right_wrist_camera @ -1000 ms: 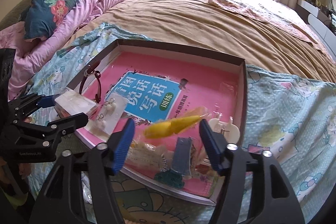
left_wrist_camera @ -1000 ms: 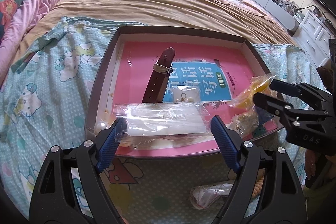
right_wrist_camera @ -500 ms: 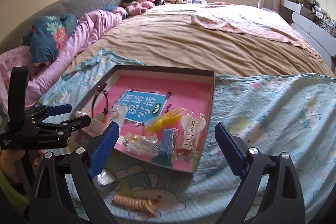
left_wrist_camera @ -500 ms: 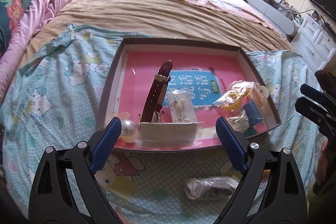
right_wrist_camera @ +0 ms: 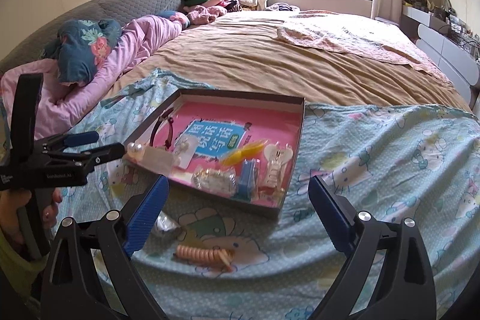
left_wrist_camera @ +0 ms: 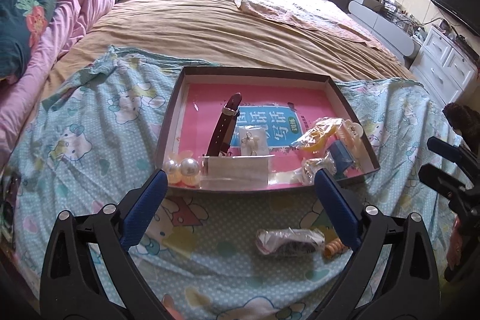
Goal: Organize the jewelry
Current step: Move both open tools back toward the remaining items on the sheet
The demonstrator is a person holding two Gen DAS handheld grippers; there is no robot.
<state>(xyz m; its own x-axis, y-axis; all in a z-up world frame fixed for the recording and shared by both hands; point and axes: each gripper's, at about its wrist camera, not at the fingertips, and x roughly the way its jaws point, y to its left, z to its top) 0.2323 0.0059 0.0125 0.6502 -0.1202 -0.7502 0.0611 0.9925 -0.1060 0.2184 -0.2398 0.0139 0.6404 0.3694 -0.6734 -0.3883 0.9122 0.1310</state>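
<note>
With the tray [left_wrist_camera: 168, 122] already holding most pieces, the empty left gripper [left_wrist_camera: 240, 200] is opening wide and the right gripper [right_wrist_camera: 237, 203] gapes empty, so next comes fetching the coiled hair tie [right_wrist_camera: 204, 255] lying on the bedspread [right_wrist_camera: 375, 170] before it.

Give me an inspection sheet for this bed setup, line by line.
Surface: teal cartoon sheet over a tan bedspread.
Job's things: shallow box holding a watch strap, pearl pieces and bagged items; coil hair tie and a bagged piece lie outside on the sheet.
Clutter: clothes heaped by the window.
Grippers: left tool opening, nothing between its fingers; right tool open, empty.
Cables: some on the far shelf.
Surroundings: TV, white drawers.
</note>
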